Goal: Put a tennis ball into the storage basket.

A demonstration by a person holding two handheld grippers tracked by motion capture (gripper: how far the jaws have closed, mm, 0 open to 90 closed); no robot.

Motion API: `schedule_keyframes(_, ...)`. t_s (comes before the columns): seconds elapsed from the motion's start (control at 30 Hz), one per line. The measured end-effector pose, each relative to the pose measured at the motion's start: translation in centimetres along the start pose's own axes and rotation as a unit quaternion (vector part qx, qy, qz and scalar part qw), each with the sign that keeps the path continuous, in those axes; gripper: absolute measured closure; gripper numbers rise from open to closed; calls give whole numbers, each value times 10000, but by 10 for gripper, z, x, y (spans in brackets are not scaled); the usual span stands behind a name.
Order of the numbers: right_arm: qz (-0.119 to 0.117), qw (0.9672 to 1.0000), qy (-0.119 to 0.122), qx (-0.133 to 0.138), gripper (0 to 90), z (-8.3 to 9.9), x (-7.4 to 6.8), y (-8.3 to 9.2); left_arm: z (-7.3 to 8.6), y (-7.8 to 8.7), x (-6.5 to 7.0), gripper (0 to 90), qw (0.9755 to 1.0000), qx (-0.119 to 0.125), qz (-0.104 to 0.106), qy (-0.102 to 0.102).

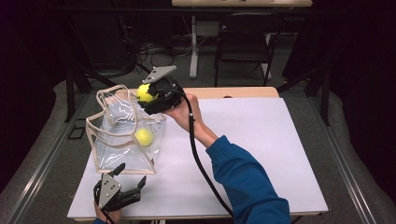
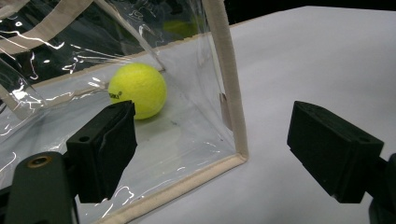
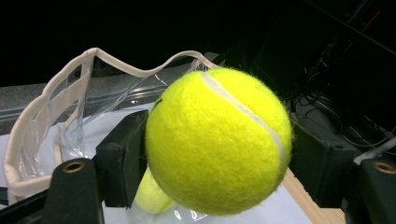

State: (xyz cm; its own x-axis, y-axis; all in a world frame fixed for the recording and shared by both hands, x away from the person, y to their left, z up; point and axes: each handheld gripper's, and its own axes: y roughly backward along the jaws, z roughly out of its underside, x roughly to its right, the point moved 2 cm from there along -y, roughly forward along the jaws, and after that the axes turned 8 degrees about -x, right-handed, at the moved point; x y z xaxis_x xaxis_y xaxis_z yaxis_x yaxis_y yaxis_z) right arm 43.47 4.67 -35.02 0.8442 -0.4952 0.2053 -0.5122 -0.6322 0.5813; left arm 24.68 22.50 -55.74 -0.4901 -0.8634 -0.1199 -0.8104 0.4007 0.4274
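A clear plastic tote bag (image 1: pixel 122 140) with beige trim stands on the white table at the left. One yellow tennis ball (image 1: pixel 144 136) lies inside it, seen through the wall (image 2: pixel 137 89). My right gripper (image 1: pixel 148 97) is shut on a second tennis ball (image 1: pixel 144 93) (image 3: pixel 217 140), held just above the bag's open rim (image 3: pixel 56 88) at its far side. My left gripper (image 1: pixel 128 175) rests low near the table's front left edge. Its jaws stand wide apart by the bag's near corner (image 2: pixel 240 154), with nothing pressed between its pads (image 2: pixel 109 144).
The white tabletop (image 1: pixel 261 140) spreads to the right of the bag. A black cable (image 1: pixel 196 154) trails from the right gripper along a blue sleeve (image 1: pixel 247 182). A dark chair (image 1: pixel 245 42) and a table leg stand beyond the far edge.
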Motion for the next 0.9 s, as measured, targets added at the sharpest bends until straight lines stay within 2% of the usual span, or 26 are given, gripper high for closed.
schedule_keyframes(0.9, 1, 9999, 85, 89, 260, -10, -9, -7, 0, 0, 0, 160, 10000, 6, -4, 2)
